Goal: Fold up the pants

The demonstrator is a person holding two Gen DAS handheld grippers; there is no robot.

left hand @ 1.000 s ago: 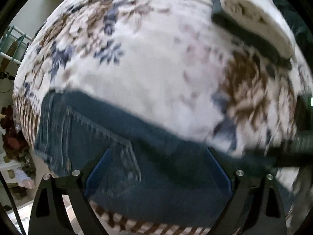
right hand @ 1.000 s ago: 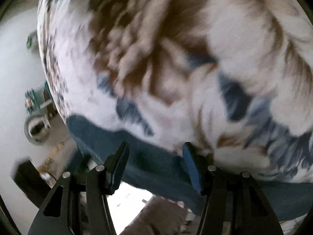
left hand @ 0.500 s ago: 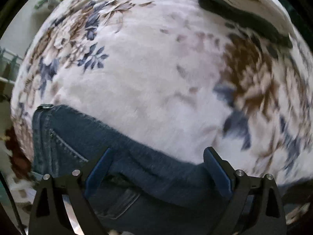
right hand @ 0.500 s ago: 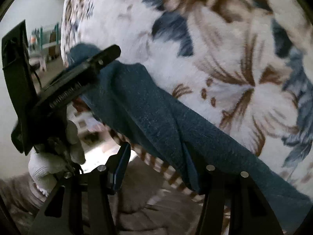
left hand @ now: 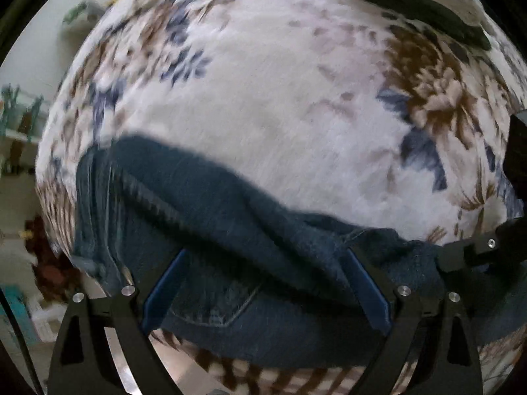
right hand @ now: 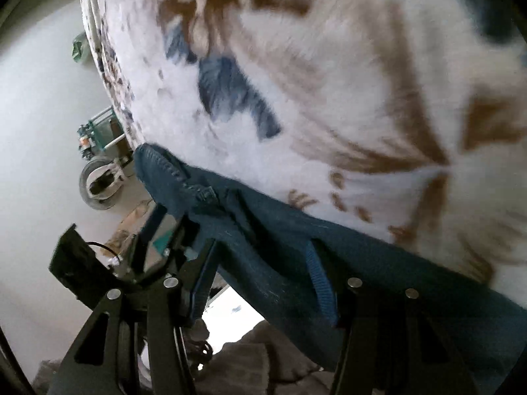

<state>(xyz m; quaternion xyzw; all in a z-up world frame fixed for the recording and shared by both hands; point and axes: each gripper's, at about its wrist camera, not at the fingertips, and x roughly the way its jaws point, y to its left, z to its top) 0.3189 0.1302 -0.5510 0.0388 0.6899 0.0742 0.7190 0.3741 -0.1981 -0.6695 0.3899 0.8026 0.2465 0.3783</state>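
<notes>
Two grippers, your left gripper (left hand: 263,291) and right gripper (right hand: 263,279), are standing released over the jeans (left hand: 250,240), which are lying along the floral blanket's (left hand: 280,115) 6 o'clock edge, so clenching too shallowly is risking pinching blanket or dropping denim.

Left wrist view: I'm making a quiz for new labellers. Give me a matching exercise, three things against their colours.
Things:
1. jeans
2. blanket
3. pads of the left hand-held gripper

Colours:
A. white with brown and blue flowers
B. bright blue
C. dark blue denim

Pairs: 1-C, 2-A, 3-B
</notes>
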